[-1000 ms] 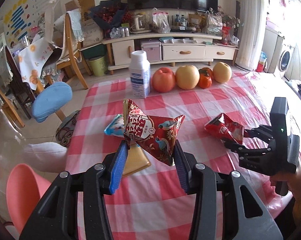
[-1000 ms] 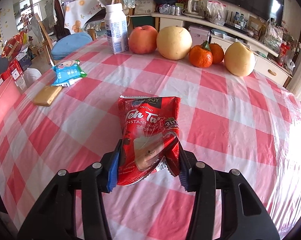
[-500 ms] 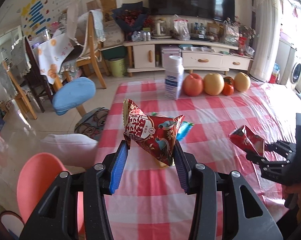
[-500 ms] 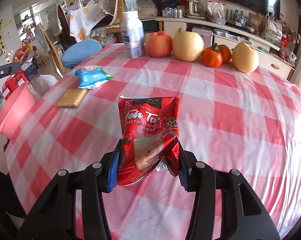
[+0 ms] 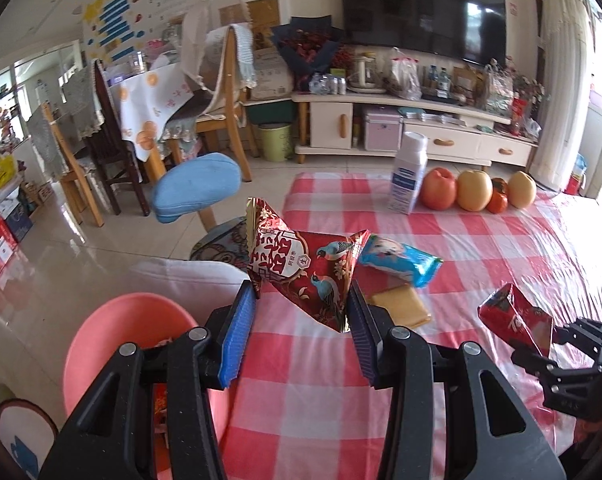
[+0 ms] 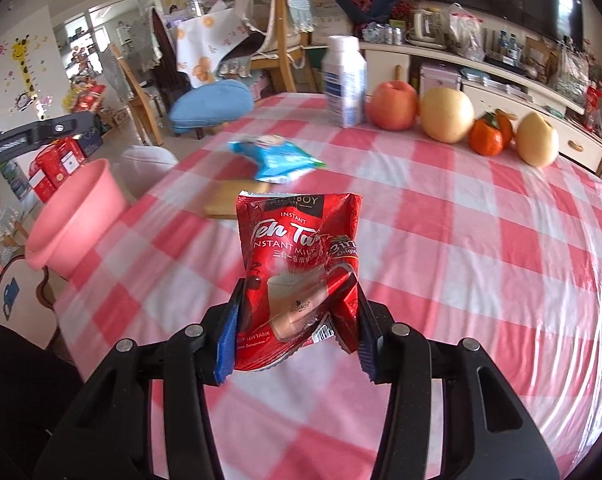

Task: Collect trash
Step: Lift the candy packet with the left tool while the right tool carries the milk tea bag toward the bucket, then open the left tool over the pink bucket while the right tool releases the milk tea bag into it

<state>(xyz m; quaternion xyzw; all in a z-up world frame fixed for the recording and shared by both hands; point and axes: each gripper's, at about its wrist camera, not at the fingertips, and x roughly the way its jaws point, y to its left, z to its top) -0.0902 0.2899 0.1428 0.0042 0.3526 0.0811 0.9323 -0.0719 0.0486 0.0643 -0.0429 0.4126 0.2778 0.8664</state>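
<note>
Checked red-and-white cloth under clear plastic covers the table (image 6: 481,248), with a milk carton (image 6: 345,84) and a row of fruit (image 6: 447,114) at its far edge. Beside the near-left edge stands my pink bin (image 5: 113,344), its mouth open upward (some scraps already show inside). My left tool (image 5: 303,338) is tilted downward over that table edge and pinches a red bird-print wrapper (image 5: 307,274) between its blue pads; the wrapper's long axis runs crosswise, one pointed corner up to the left, the other reaching right past the pad, its lower tip hanging between the pads. My right tool (image 6: 297,334) is also angled downward above the cloth, clamped on a red tea sachet (image 6: 299,264) standing upright, long axis pointing away from me, its bottom crumpled between the pads and its top edge free. On the table beyond lie a blue snack wrapper (image 6: 275,158) and, just beside it, a flat tan packet (image 5: 401,306).
</note>
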